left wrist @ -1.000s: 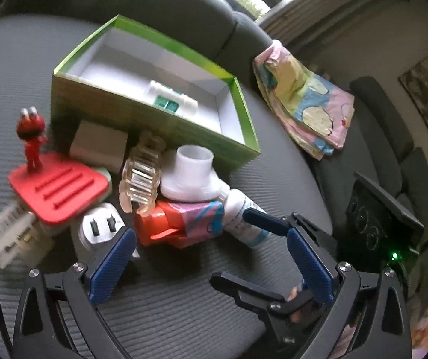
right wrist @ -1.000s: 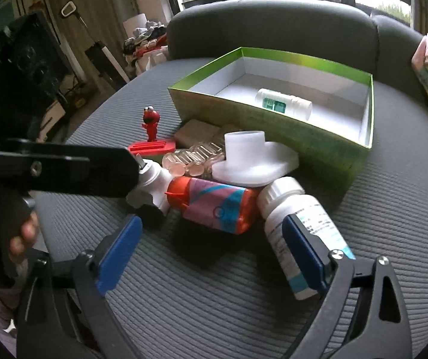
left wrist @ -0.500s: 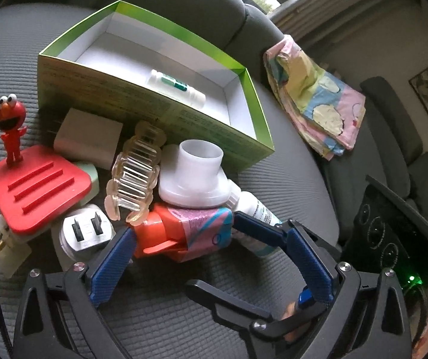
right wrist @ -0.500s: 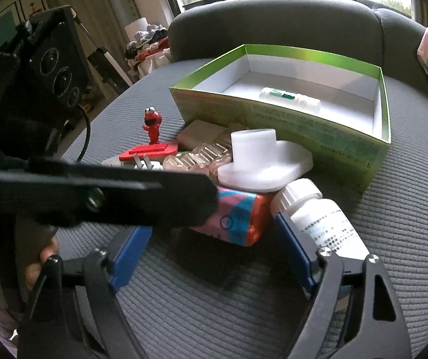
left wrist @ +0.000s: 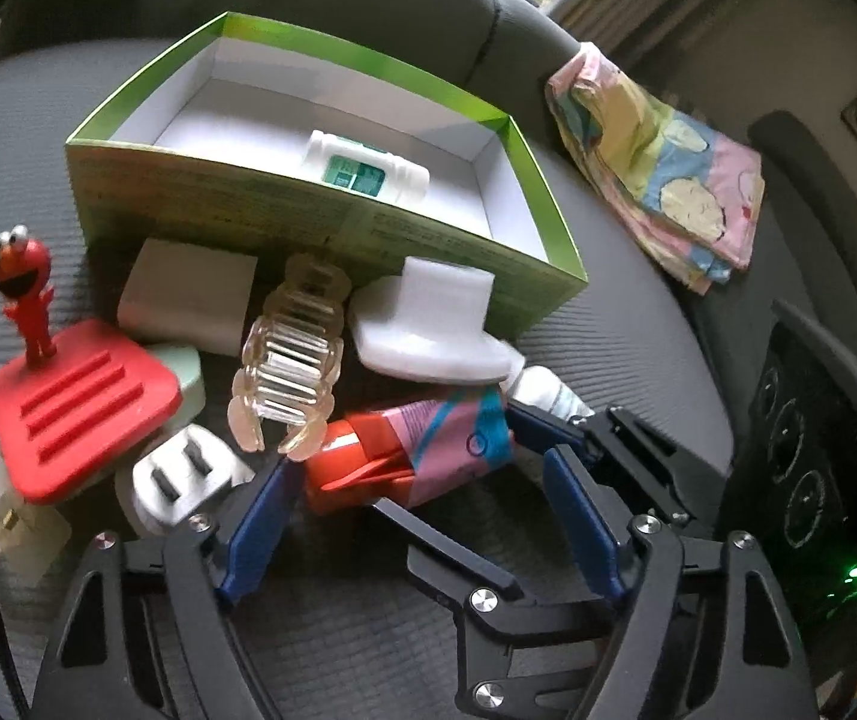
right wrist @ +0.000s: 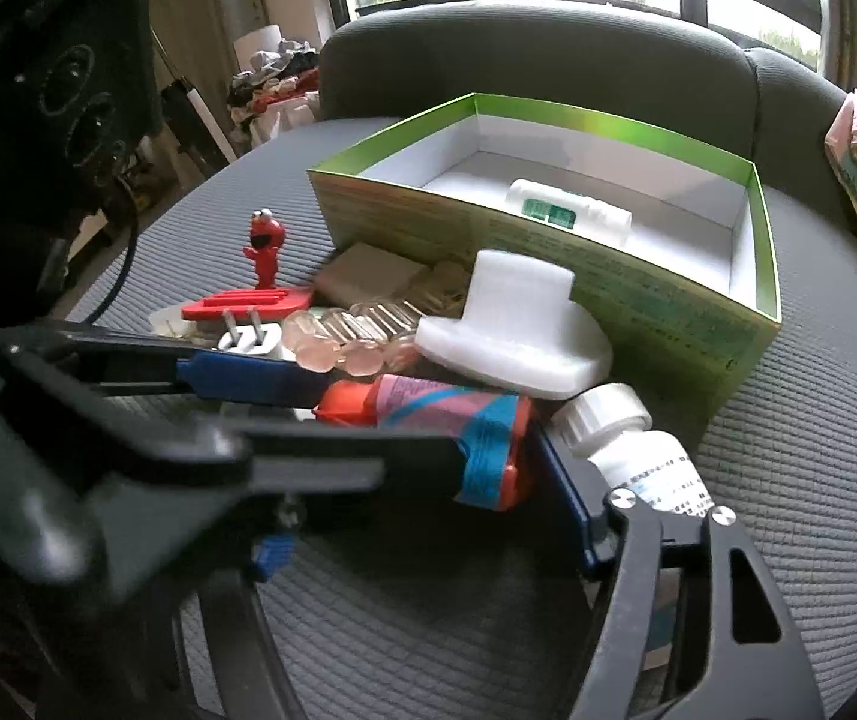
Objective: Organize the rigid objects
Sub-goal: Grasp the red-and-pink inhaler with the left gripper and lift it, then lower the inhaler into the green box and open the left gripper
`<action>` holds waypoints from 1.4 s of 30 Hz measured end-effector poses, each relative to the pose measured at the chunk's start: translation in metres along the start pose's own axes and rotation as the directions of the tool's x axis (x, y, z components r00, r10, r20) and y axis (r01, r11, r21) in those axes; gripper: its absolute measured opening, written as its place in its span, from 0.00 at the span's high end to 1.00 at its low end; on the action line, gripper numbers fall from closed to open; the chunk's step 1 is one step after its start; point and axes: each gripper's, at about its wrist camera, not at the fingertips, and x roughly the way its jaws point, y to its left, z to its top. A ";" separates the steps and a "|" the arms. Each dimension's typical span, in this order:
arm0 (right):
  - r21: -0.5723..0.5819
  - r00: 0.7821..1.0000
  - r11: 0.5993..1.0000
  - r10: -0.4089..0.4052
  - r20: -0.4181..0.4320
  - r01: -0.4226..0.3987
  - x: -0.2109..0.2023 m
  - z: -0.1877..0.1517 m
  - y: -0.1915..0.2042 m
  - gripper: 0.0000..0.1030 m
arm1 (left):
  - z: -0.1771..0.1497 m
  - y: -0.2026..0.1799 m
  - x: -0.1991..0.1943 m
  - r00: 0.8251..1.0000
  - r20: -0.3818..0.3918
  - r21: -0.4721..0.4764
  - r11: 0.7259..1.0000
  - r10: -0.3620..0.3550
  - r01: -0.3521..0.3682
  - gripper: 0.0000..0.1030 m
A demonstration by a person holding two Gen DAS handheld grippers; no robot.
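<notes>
A pile of small objects lies before an open green box [left wrist: 332, 222] that holds a white bottle [left wrist: 368, 171]. My left gripper [left wrist: 422, 504] is open, its blue fingers on either side of the orange and pink bottle [left wrist: 410, 456]. My right gripper [right wrist: 428, 480] is open around the same bottle [right wrist: 446, 414], partly hidden by the left gripper crossing its view. A white pill bottle [right wrist: 638, 450] lies just right of it. A white plastic piece [left wrist: 428, 330], a clear hair claw [left wrist: 290, 366], a plug [left wrist: 182, 480] and a red Elmo stand [left wrist: 68, 396] lie around.
The box [right wrist: 548, 264] sits on a grey ribbed cushion [left wrist: 608, 336] against a sofa back. A folded patterned cloth [left wrist: 656, 162] lies at the right. A grey block [left wrist: 188, 294] leans by the box. A black device [left wrist: 812, 480] is at the right.
Both grippers have moved forward toward the pile; their fingers now flank the orange and pink bottle, and the left gripper crosses the right wrist view.
</notes>
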 end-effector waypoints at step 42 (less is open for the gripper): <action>-0.006 0.962 0.995 -0.095 0.257 0.100 -0.067 0.039 0.001 0.43 | 0.043 -0.026 -0.058 0.981 0.183 0.076 0.996 -0.061 0.048 0.43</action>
